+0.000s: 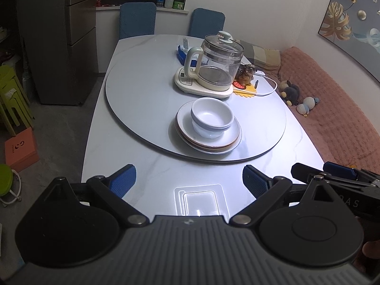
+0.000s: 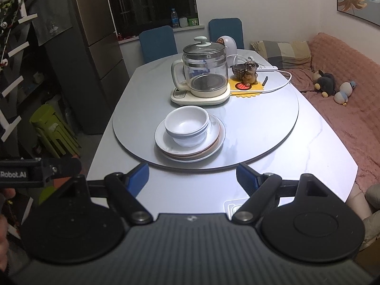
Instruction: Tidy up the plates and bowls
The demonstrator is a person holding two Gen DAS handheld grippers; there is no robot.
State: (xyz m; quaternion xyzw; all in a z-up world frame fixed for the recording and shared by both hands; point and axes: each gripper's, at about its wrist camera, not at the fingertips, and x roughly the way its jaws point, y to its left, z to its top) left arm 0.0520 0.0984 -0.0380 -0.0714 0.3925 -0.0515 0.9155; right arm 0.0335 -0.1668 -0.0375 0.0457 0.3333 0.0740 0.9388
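So the dishes are sitting in one pile on the turntable (image 1: 142,109), on the side facing the cameras, just in front of the glass kettle (image 1: 219,64). The stack of plates (image 1: 209,140) is on the bottom, and the nested white bowls (image 1: 211,116) are sitting on top of it, a bit off-centre toward the kettle side. From the right wrist view the same pile (image 2: 190,140) is showing the plates not quite lined up, with brownish rims peeking out under the top white one.

Both tools are hanging back over the table edge, well apart from the pile. The left gripper (image 1: 188,178) is spread wide and holding nothing, and the right gripper (image 2: 192,174) is likewise spread wide and empty.

Honestly it's looking nearly done or barely started, hard to say which. If I'm going in next, I'm thinking: come at the bowls from the side away from the kettle, pinch the rim of the whole nest rather than just the top bowl, and lift straight up so the plates aren't sliding. That turntable is probably spinning freely, so pushing sideways is asking for trouble. Glazed ceramic is slippery too, so grip deep.
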